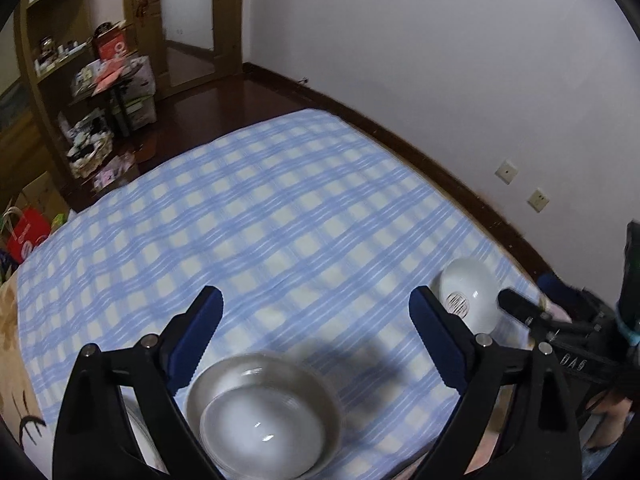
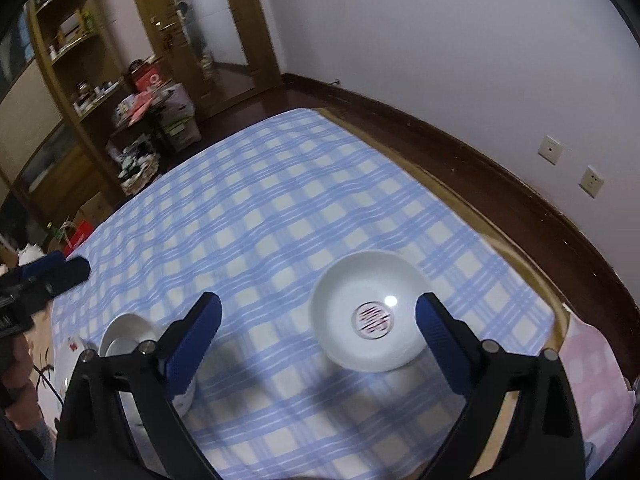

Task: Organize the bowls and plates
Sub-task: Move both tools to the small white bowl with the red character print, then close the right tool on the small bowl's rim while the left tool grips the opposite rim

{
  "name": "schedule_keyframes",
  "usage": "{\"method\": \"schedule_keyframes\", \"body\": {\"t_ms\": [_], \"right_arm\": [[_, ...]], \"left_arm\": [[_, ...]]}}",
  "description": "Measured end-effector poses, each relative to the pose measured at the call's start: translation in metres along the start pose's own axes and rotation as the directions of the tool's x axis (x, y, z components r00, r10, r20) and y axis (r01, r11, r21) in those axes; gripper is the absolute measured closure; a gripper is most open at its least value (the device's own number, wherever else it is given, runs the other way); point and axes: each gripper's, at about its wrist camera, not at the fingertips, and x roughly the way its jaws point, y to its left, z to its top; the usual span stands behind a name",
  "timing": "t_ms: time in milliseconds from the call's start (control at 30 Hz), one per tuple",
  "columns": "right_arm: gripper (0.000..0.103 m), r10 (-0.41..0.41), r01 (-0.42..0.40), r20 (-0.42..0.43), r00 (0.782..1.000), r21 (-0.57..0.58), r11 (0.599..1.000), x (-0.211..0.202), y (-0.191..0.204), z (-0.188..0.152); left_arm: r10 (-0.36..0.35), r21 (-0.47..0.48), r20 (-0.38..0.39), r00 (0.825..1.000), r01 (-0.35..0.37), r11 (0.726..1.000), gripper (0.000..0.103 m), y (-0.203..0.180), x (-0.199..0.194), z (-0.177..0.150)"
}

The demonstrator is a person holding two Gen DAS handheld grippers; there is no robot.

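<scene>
White bowl, red emblem; blue-checked cloth.

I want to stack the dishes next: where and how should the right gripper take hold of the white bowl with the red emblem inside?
Take the white bowl by its rim, coming down from above with one finger inside the wall and one outside. It sits upright on the checked cloth, mouth up, and looks too wide to span. The near rim, facing the open right gripper, is probably easiest.

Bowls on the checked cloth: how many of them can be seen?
2. The bowl with a red emblem lies on the right side. The plain bowl lies on the near left; it may be a nested stack, since blur hides this.
</scene>
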Motion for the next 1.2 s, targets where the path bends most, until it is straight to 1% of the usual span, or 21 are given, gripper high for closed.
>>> {"method": "schedule_keyframes", "body": {"t_ms": [100,167,233,300,367,533,600,700,767,867,933,1200], "right_arm": [[0.001,-0.01,0.01,-0.002,1.0,0.007,1.0,0.006,-0.01,0.005],[0.001,-0.021,0.02,0.006,1.0,0.012,1.0,0.008,-0.017,0.007],[0.001,-0.032,0.032,0.012,0.999,0.021,0.999,0.01,-0.024,0.009],[0.001,-0.047,0.047,0.016,0.999,0.033,0.998,0.014,-0.031,0.009],[0.001,-0.056,0.055,0.012,0.998,0.046,0.997,0.018,-0.038,0.009],[0.001,-0.069,0.069,-0.003,0.998,0.088,0.994,0.031,-0.056,0.006],[0.001,-0.075,0.076,-0.007,0.997,0.099,0.992,0.037,-0.061,0.004],[0.001,-0.08,0.082,-0.027,0.996,0.12,0.989,0.048,-0.069,0.001],[0.001,-0.074,0.079,-0.041,0.996,0.136,0.988,0.055,-0.074,-0.002],[0.001,-0.06,0.068,-0.055,0.997,0.16,0.985,0.063,-0.08,-0.006],[0.001,-0.064,0.074,-0.065,0.996,0.162,0.984,0.068,-0.082,-0.009],[0.001,-0.065,0.086,-0.108,0.992,0.197,0.977,0.085,-0.092,-0.019]], "left_arm": [[-0.038,0.021,-0.008,0.999,0.038,0.999,0.009,-0.017,0.012,0.012],[-0.063,0.047,-0.035,0.997,0.065,0.997,0.009,-0.029,0.026,0.018],[-0.058,0.1,-0.048,0.997,0.063,0.993,0.009,-0.043,0.041,0.022],[-0.052,0.119,-0.058,0.997,0.059,0.991,0.009,-0.052,0.051,0.023],[-0.067,0.122,-0.08,0.995,0.077,0.99,0.009,-0.059,0.065,0.022],[-0.059,0.147,-0.122,0.991,0.076,0.986,0.009,-0.073,0.094,0.011],[-0.066,0.156,-0.141,0.988,0.088,0.984,0.009,-0.077,0.104,0.007],[-0.081,0.154,-0.171,0.982,0.108,0.982,0.01,-0.082,0.119,-0.001],[-0.077,0.151,-0.192,0.978,0.107,0.983,0.01,-0.086,0.129,-0.005],[-0.078,0.15,-0.21,0.975,0.111,0.982,0.01,-0.089,0.138,-0.008],[-0.077,0.153,-0.219,0.973,0.112,0.982,0.01,-0.091,0.142,-0.009],[-0.043,0.202,-0.244,0.969,0.094,0.975,0.01,-0.104,0.162,-0.02]]}}
